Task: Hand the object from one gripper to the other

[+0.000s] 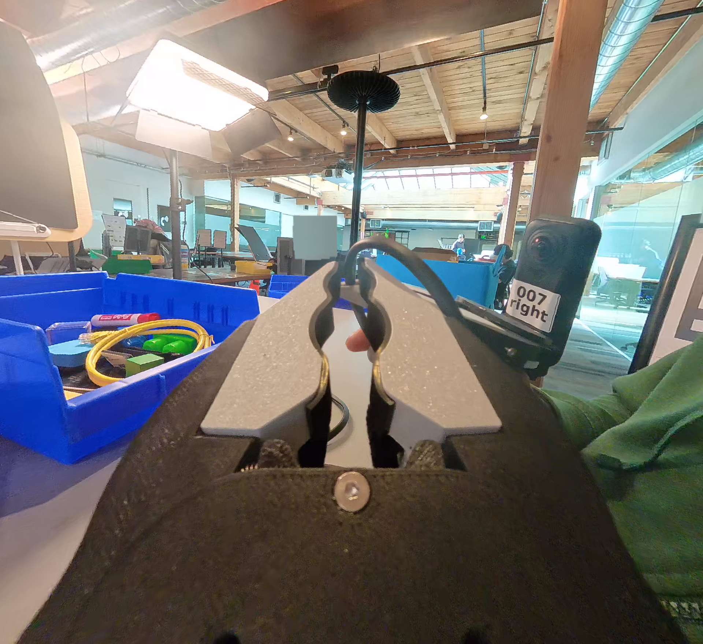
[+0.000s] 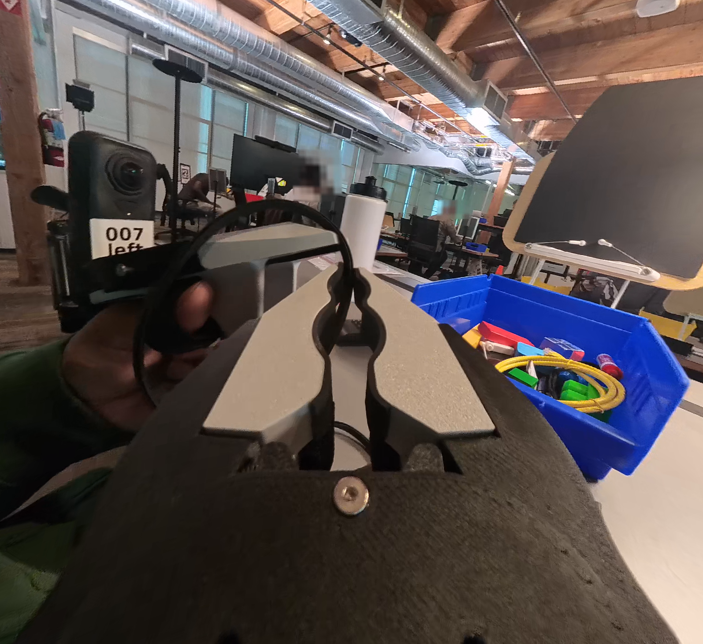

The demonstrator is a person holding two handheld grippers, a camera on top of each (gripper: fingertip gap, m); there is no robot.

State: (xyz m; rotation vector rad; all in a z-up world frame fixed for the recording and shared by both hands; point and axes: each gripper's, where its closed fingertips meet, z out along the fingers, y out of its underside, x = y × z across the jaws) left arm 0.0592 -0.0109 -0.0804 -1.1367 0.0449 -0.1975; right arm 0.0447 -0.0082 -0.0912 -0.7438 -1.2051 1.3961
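Left wrist view: workshop, white table [image 1: 45, 534]. One blue bin [image 1: 125, 401]. Left gripper [image 1: 350, 283] fingers clamped on one black cable [image 1: 411, 264].

Right wrist view: same bin, one yellow cable [image 2: 570, 371]. Right gripper [image 2: 350, 285] pinches the same black cable. Risk: a thin, slack loop could slip free on uneven release.

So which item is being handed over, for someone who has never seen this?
Beside the blue bin of coloured blocks, the left gripper and right gripper meet tip to tip. Both pinch a thin black cable, looped, unlike the yellow cable coiled in the bin.
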